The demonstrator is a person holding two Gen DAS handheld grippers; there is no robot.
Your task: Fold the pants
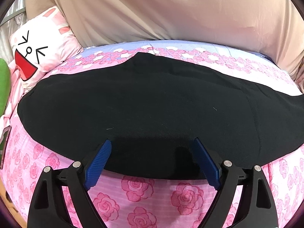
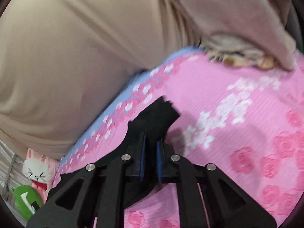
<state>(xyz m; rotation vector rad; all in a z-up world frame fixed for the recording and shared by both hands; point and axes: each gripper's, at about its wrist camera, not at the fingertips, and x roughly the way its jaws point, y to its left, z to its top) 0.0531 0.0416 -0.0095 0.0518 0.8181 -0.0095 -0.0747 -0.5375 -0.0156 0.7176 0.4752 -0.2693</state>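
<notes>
Black pants lie spread flat across a pink rose-print bedsheet. My left gripper is open, its blue pads standing wide apart over the pants' near edge and pressing on nothing. In the right wrist view my right gripper is shut on the pants. A narrow end of the black cloth sticks out past the fingertips, raised above the bedsheet. Neither view shows the other gripper.
Beige fabric hangs along the bed's far side. A cartoon rabbit pillow and a green object sit at the left end. In the right view, crumpled pale bedding lies at the other end.
</notes>
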